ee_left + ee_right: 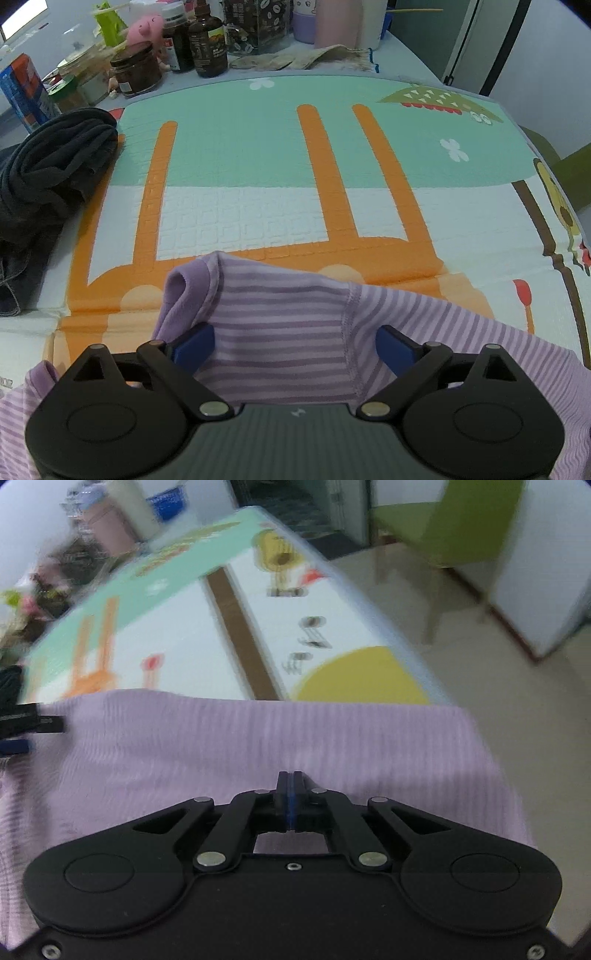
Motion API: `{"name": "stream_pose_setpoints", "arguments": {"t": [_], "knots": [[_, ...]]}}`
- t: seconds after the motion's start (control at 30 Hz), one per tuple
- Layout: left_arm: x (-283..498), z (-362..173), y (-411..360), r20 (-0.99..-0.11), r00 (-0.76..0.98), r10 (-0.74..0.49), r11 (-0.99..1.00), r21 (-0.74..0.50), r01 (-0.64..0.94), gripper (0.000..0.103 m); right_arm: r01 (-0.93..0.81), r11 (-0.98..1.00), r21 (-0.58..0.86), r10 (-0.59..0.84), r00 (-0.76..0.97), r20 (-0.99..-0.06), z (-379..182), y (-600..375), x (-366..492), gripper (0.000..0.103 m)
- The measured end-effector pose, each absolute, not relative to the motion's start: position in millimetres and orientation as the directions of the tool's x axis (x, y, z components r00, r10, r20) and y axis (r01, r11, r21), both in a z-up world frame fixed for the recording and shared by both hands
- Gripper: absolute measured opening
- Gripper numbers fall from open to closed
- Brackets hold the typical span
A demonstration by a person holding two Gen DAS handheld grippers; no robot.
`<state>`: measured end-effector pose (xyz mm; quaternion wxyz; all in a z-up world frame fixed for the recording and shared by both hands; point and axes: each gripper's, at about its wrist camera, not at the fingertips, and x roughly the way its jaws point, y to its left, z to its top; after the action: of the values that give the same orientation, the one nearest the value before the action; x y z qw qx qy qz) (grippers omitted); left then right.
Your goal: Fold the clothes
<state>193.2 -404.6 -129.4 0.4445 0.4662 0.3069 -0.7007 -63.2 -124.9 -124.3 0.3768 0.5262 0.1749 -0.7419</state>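
The shirt (280, 306) was light purple with thin darker purple stripes, and its neck band was plain purple. The mat (236, 155) was green and white with orange bars and white flowers. A dark grey cloth (51, 166) lay on it. The chair (454, 528) was green. The pig (146, 27) was pink.

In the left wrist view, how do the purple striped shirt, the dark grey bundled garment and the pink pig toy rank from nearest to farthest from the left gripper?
1. Purple striped shirt: lies directly between the open fingers of the left gripper.
2. Dark grey bundled garment: at the left edge of the mat, farther out.
3. Pink pig toy: far back left, among the bottles.
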Motion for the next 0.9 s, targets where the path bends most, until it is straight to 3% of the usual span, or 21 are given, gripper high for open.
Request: {"name": "stream_pose_setpoints", "arguments": {"t": [0.37,0.63,0.9], "knots": [[207.4,-110.5,-400.8,-0.927,-0.206,-0.314,-0.396,-0.069,0.916,0.09,0.643,-0.765,0.038,-0.272,-0.268,-0.924,-121.8,-80.6,-98.4,0.001],[241.6,-62.9,-359.9,-0.889,-0.309,-0.337,-0.405,-0.159,0.9,0.093,0.638,-0.756,0.149,-0.397,-0.265,-0.879,-77.7,-51.8,-94.7,0.006],[292.8,-55.2,-281.1,-0.887,-0.289,-0.361,-0.46,-0.1,0.882,0.093,0.746,-0.611,0.263,-0.539,-0.149,-0.829,-45.7,-43.6,-34.4,0.006]]}}
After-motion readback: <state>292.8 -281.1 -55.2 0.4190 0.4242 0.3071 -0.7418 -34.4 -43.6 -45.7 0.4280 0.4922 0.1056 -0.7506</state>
